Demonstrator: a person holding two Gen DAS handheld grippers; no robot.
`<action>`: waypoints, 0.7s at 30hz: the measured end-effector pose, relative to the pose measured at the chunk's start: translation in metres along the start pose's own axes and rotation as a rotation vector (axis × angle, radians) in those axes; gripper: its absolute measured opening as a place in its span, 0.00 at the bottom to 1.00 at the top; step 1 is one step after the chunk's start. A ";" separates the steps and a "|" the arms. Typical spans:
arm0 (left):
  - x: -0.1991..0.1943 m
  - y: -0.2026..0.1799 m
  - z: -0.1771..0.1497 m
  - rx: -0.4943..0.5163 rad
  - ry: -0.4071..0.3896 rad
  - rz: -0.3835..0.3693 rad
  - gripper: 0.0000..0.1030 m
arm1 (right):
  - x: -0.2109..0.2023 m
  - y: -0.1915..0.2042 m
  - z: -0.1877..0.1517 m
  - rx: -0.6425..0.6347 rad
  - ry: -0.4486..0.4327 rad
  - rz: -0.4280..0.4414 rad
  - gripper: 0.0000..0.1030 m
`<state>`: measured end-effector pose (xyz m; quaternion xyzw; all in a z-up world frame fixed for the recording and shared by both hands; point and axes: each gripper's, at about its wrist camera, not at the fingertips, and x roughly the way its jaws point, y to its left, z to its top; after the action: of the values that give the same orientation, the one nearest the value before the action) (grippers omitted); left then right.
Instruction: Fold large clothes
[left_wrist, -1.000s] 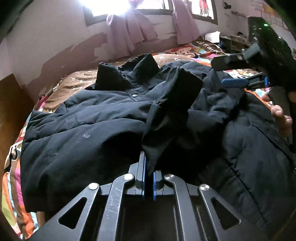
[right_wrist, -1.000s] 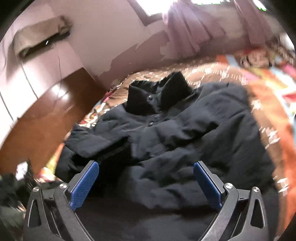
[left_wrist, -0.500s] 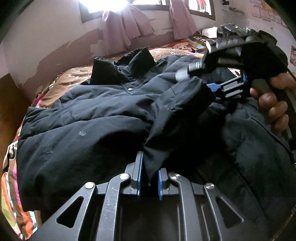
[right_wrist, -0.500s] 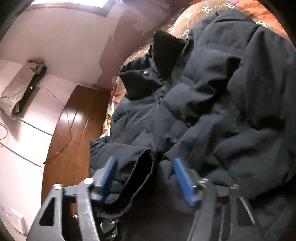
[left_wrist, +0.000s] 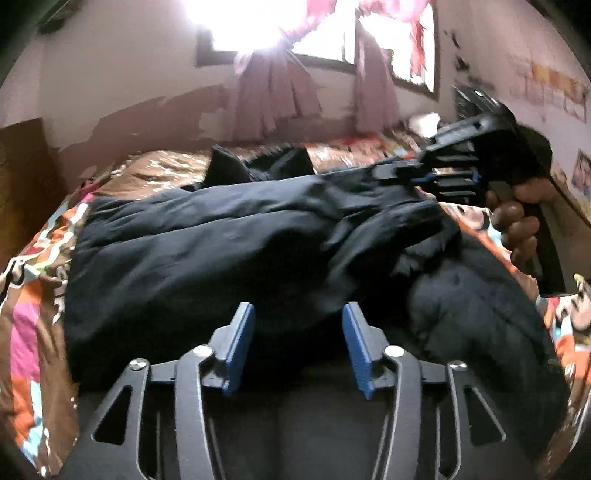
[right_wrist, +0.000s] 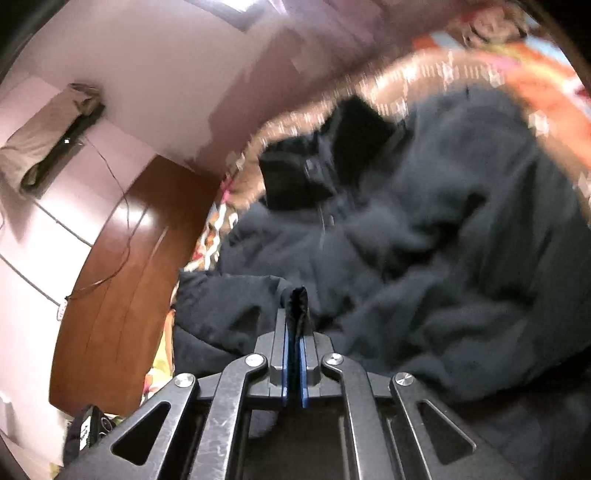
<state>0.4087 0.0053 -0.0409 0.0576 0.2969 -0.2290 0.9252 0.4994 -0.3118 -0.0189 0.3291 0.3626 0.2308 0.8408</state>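
A large black padded jacket (left_wrist: 207, 251) lies spread on the bed, collar (left_wrist: 258, 166) toward the far wall. My left gripper (left_wrist: 297, 332) is open and empty, low over the jacket's near edge. My right gripper (right_wrist: 293, 332) is shut on the cuff of a black sleeve (right_wrist: 299, 302). In the left wrist view the right gripper (left_wrist: 391, 171) is at the right, hand-held, with the sleeve (left_wrist: 369, 221) draped from it across the jacket. The jacket (right_wrist: 424, 240) fills the right wrist view, which is blurred.
The bed has a bright patterned cover (left_wrist: 29, 295). A wooden headboard (right_wrist: 122, 266) stands at the left. The peeling wall and a window with pink curtains (left_wrist: 273, 92) are behind the bed.
My left gripper has opened and let go of the sleeve. My right gripper has shut on the sleeve cuff and holds it up over the jacket.
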 end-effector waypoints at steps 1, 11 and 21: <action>-0.004 0.004 0.002 -0.020 -0.017 0.013 0.45 | -0.009 0.002 0.004 -0.016 -0.024 -0.004 0.04; -0.021 0.055 0.023 -0.186 -0.076 0.144 0.45 | -0.070 -0.028 0.024 -0.015 -0.164 -0.115 0.04; -0.018 0.105 0.049 -0.279 -0.042 0.211 0.51 | -0.083 -0.082 0.031 0.034 -0.172 -0.270 0.04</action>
<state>0.4696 0.0937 0.0064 -0.0456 0.2987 -0.0883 0.9491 0.4825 -0.4312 -0.0240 0.3105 0.3339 0.0806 0.8863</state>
